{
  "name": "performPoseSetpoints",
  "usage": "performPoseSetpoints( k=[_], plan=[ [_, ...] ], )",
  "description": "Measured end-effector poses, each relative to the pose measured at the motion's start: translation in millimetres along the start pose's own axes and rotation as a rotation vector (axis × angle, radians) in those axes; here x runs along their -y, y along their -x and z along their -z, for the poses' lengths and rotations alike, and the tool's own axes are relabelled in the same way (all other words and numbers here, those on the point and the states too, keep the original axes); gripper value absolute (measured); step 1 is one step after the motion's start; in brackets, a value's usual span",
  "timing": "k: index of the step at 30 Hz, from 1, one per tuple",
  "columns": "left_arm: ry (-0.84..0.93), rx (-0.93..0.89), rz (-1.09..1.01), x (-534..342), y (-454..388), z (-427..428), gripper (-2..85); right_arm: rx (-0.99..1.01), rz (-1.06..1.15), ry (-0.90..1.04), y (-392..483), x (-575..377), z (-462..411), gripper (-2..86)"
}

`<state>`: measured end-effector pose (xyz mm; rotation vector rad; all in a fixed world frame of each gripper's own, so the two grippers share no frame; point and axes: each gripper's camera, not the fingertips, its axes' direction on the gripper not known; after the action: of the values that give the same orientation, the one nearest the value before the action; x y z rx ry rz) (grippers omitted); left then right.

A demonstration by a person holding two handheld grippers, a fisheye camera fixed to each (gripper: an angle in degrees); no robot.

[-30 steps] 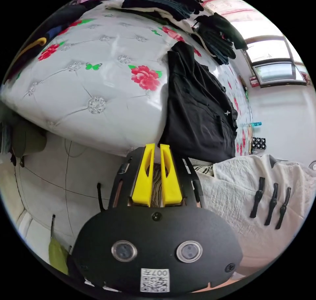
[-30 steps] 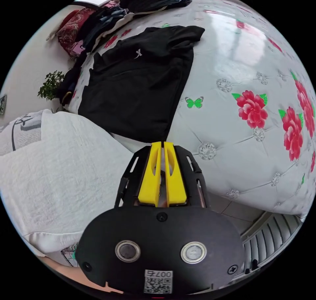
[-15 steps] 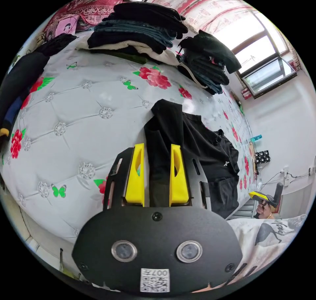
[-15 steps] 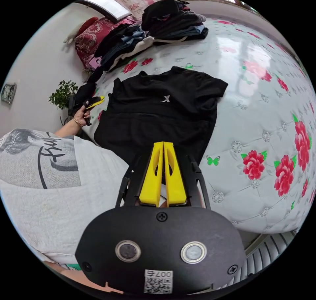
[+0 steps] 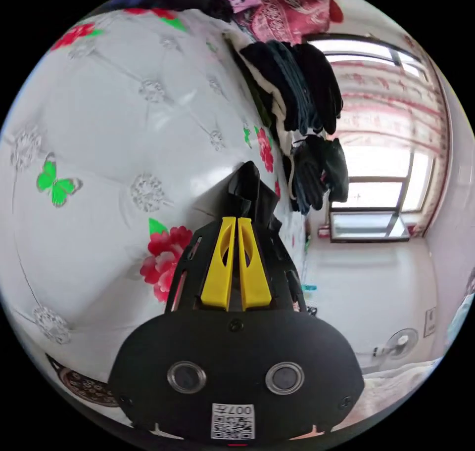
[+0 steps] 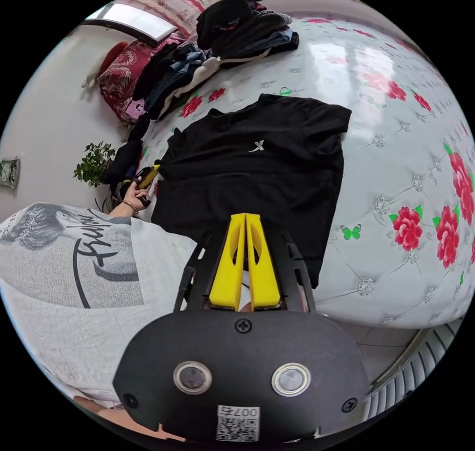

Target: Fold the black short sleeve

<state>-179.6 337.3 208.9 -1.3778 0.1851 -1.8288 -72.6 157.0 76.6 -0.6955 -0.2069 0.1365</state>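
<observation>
Beyond the tips of the right gripper [image 6: 246,217], the black short sleeve [image 6: 257,174] is lying spread flat, matte and soft, with a small white mark on its chest, across a glossy white tufted bed cover [image 6: 396,139] printed with red roses and green butterflies. Its yellow wedge-shaped jaws are pressing together, and whether any hem is caught between them is hard to tell, since the shirt's lower edge is running behind them. Past the left gripper [image 5: 232,219], a bunched ridge of the shirt is rising just ahead of the tips; those jaws are sitting nearly closed, and their hold on cloth is unclear. Folded dark clothes [image 5: 297,90] are stacking farther off, near a bright window [image 5: 376,189]. A person's hand [image 6: 129,196] is holding the left gripper at the shirt's far sleeve edge.
</observation>
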Motion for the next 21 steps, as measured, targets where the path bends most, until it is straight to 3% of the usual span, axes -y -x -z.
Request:
performPoseSetpoints(
  k=[4, 10, 15, 21],
  plan=[
    [-0.035, -0.067, 0.014, 14.3, 10.9, 21.0, -1.0, 0.025, 0.042, -0.016, 11.7, 11.1, -16.4, 0.1],
    [0.029, -0.034, -0.132, 37.0, 3.0, 32.1, -1.0, 0.005, 0.359, 0.047, 92.1, 104.4, -69.6, 2.2],
    [0.038, -0.058, -0.150, 43.0, 14.7, 41.0, -1.0, -0.021, 0.668, 0.155, 208.5, 203.5, -150.9, 3.8],
    [0.045, -0.108, -0.145, 47.8, 34.8, 43.6, -1.0, -0.093, 0.802, 0.337, 300.8, 266.5, -278.3, 5.6]
  ],
)
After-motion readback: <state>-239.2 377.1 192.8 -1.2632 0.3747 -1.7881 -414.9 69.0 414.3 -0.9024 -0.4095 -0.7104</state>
